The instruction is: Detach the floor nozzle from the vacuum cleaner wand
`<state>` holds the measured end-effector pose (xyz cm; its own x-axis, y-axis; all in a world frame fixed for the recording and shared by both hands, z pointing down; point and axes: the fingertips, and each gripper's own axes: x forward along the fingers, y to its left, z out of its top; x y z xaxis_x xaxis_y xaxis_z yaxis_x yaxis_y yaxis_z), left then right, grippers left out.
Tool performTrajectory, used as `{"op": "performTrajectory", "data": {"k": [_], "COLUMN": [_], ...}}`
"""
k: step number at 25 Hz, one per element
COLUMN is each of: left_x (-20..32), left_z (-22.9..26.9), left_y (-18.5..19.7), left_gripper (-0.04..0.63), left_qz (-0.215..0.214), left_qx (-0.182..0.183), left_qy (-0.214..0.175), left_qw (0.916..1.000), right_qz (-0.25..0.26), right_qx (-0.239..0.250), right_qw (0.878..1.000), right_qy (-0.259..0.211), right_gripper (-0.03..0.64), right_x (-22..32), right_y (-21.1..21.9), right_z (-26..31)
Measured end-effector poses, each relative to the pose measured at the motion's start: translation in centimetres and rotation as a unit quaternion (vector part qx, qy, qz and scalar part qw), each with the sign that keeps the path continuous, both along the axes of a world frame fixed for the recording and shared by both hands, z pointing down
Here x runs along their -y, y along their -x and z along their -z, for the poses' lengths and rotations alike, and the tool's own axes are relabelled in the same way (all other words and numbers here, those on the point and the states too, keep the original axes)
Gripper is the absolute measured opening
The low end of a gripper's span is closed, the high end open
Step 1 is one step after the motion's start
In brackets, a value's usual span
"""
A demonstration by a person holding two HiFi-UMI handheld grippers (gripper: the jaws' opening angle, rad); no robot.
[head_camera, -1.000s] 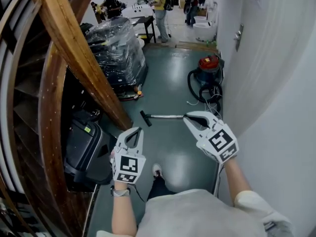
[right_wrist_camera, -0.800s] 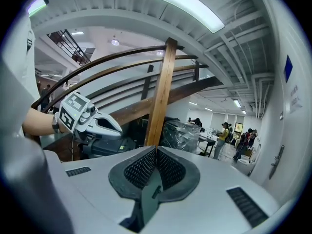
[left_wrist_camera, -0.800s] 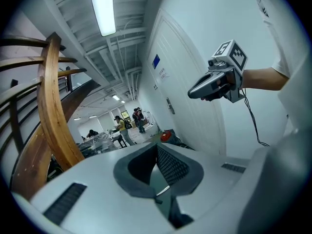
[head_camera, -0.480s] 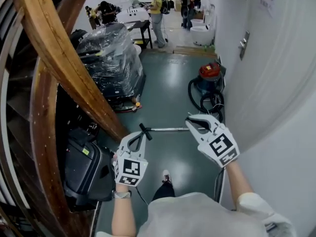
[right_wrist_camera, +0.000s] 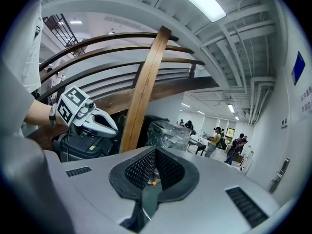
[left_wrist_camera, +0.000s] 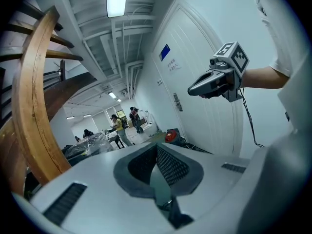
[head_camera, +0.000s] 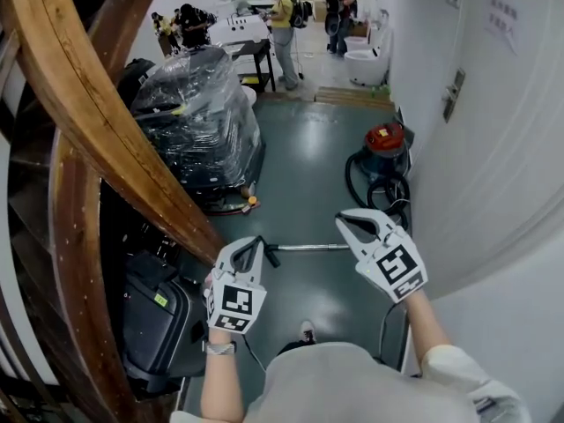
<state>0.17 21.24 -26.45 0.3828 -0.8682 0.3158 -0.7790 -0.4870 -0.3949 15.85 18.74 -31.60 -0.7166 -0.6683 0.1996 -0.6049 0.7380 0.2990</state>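
Grey-green floor carries one metal wand, which lies flat across it with its one black floor nozzle attached at the left end. In the head view the nozzle sits just past the tip of the left gripper, and the wand runs from there to the fingers of the right gripper, where its right end is hidden behind them. Whether either gripper touches it I cannot tell.

Both grippers are closed and empty. The left gripper view shows the left jaws pressed together with nothing between them, and the right gripper view shows the same for the right jaws. Each gripper carries one cube with black-and-white square markers.

One red vacuum cleaner stands near the floor's right edge by the wall, its black hose coiled in front of it, well beyond the wand. One plastic-wrapped load stands at the left edge, with one black case closer in, under a curved wooden rail. At least four people stand at the far end.

A white door bears one blue sign and one printed sheet; the writing is too small to read.
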Motion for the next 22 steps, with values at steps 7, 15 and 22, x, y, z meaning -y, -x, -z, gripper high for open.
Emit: {"op": "performTrajectory", "data": {"k": [7, 15, 22], "left_x": [3.5, 7.2, 9.6], "left_z": [-0.4, -1.2, -1.5], "left_y": [2.3, 5.6, 7.3], "left_gripper": [0.003, 0.003, 0.002], "left_qz": [0.003, 0.006, 0.000], "left_qx": [-0.005, -0.008, -0.017], "left_qy": [0.000, 0.003, 0.001], "left_qw": [1.0000, 0.9999, 0.9999], "right_qz": [0.024, 0.018, 0.028], "right_qx": [-0.009, -0.001, -0.003], "right_qw": [1.000, 0.999, 0.999], "right_qy": [0.013, 0.027, 0.037], "right_gripper": [0.027, 0.028, 0.028], "right_x": [2.8, 6.9, 8.3], "right_y": [3.6, 6.9, 9.3], "right_z": [-2.0, -3.3, -3.7]}}
